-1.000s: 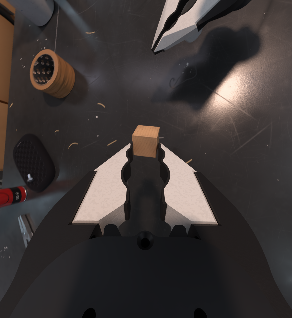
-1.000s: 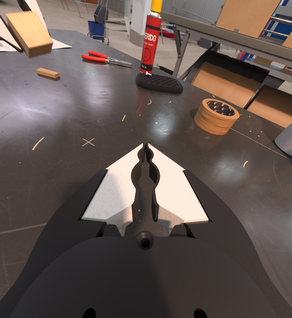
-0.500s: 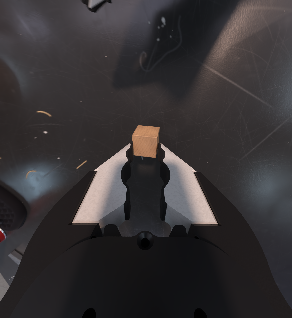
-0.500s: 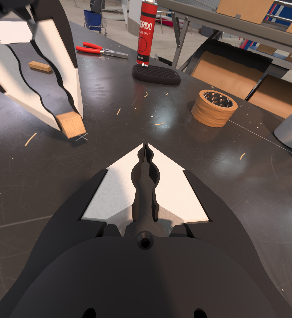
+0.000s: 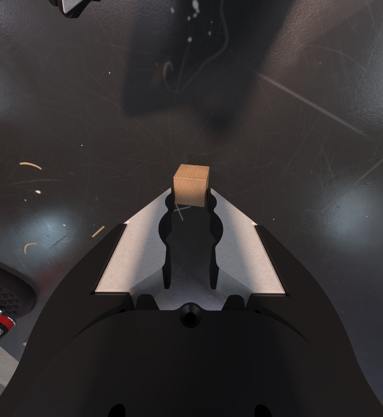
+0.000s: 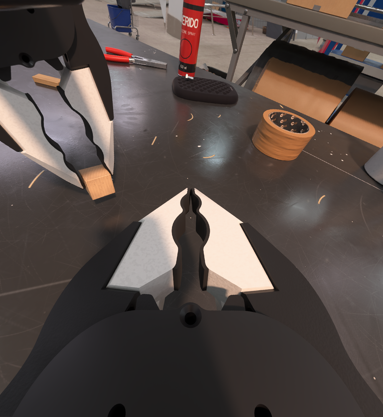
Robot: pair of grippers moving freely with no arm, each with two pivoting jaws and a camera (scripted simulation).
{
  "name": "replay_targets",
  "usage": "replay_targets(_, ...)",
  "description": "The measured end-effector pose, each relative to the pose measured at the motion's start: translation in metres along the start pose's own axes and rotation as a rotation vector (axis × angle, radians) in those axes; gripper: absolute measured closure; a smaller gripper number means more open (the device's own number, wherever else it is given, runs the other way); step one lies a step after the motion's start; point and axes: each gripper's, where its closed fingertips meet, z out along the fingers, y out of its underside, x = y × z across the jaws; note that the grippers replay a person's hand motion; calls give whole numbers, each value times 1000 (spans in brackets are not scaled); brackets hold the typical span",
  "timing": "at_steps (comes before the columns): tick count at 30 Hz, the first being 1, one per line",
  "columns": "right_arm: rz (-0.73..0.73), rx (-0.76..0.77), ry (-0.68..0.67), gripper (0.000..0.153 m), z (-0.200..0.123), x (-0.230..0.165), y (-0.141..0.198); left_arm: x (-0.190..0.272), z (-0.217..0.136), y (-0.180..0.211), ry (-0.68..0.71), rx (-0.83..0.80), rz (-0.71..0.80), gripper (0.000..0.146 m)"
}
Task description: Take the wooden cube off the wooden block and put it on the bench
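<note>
left wrist: left gripper [image 5: 190, 191] is pinching the cube [image 5: 191, 185] at its fingertips, just beyond the chalk cross [image 5: 179, 210] on the bench [image 5: 298, 158]; release gently, lift straight off | right wrist: cube [image 6: 98, 181] is sitting at or just above the bench; right gripper [image 6: 190, 191] is hanging closed and empty beside the cube; hold it clear

A brown tape roll [image 6: 283, 134] lies ahead-right of the right jaws; a black honeycomb rubber pad [image 6: 205, 90], red spray can [image 6: 189, 38] and red-handled pliers [image 6: 134, 59] lie farther ahead.
</note>
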Motion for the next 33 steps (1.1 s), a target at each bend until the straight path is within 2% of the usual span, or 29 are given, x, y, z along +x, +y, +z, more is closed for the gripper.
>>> replay_targets(33, 61, -4, -1, 153, 2, 6, 7, 0, 15, 2, 34, -46, 6, 118)
